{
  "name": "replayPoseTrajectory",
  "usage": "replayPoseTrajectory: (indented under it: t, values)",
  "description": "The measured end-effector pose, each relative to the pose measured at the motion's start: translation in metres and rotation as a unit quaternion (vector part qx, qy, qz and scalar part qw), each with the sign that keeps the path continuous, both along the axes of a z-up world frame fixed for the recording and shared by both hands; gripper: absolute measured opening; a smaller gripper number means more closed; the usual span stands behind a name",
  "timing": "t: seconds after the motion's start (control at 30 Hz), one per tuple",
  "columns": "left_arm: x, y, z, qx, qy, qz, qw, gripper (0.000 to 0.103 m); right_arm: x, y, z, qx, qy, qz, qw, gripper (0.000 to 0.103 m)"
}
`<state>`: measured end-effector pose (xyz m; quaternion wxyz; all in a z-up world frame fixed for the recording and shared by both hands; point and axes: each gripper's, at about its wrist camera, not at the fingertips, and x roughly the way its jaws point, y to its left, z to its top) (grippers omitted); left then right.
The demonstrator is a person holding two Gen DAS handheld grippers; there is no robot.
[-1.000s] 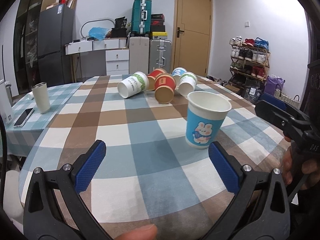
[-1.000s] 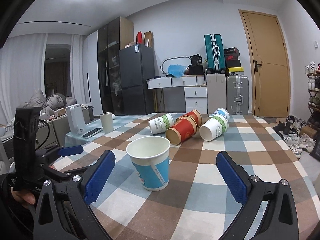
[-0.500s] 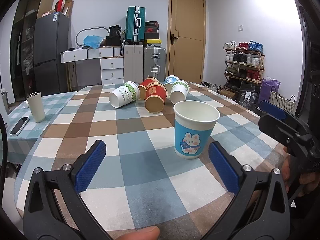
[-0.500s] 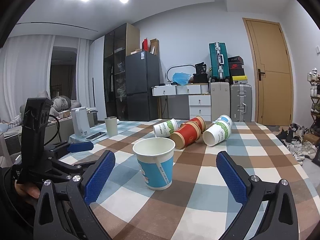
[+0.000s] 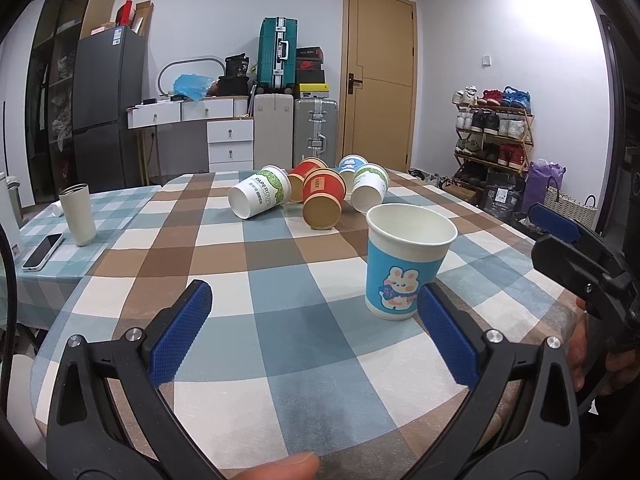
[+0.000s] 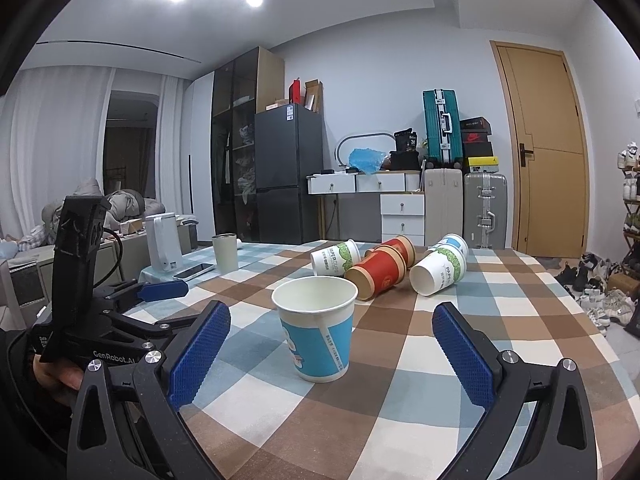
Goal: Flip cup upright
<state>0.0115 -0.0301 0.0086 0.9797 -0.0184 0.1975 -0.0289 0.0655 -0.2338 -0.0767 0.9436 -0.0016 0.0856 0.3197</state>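
Note:
A blue paper cup with a rabbit picture (image 5: pixel 404 264) stands upright on the checked tablecloth (image 5: pixel 260 280); it also shows in the right wrist view (image 6: pixel 318 332). My left gripper (image 5: pixel 312 316) is open and empty, with the cup just beyond its right finger. My right gripper (image 6: pixel 330 340) is open and empty, the cup standing just ahead between its fingers. Several paper cups lie on their sides farther back: a white and green one (image 5: pixel 260 196), a red one (image 5: pixel 323 203), another white one (image 5: pixel 370 193).
A cream tumbler (image 5: pixel 78 214) and a phone (image 5: pixel 43 251) sit at the table's left. A white kettle (image 6: pixel 162 242) stands beyond them. The right gripper shows at the right edge of the left wrist view (image 5: pixel 576 256). A shoe rack (image 5: pixel 494 136) stands to the right.
Both grippers have drawn back slightly and tilted up, so more of the room shows. The blue cup stays upright in the same spot.

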Motion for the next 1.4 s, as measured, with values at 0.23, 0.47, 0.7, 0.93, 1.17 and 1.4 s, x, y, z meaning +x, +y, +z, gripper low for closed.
replayPoseTrajectory:
  t: [0.23,0.47,0.7,0.93,1.17,1.4]
  values:
    - [0.0056,0.0034,-0.0057,0.001,0.010,0.003,0.9999,0.102,-0.0013,-0.0010,0.0002,0.003,0.000,-0.003,1.000,0.103]
    - [0.0076,0.0047,-0.0073,0.001,0.009,0.004,1.0000,0.102,-0.0010,-0.0013,0.0007,0.004,0.001,-0.004,1.000,0.103]
    - [0.0080,0.0048,-0.0080,0.001,0.009,0.004,1.0000,0.102,-0.0011,0.0001,0.0006,0.001,0.002,-0.003,1.000,0.103]
    - [0.0068,0.0046,-0.0073,0.001,0.008,0.004,1.0000,0.102,-0.0003,0.0010,0.0002,0.000,0.003,-0.002,1.000,0.103]
    - [0.0074,0.0062,-0.0076,0.000,0.007,0.005,1.0000,0.102,-0.0008,0.0032,-0.0028,-0.008,0.005,0.000,1.000,0.103]
    - [0.0074,0.0070,-0.0073,-0.002,0.006,0.005,1.0000,0.102,-0.0017,0.0047,-0.0044,-0.012,0.007,0.003,1.000,0.103]
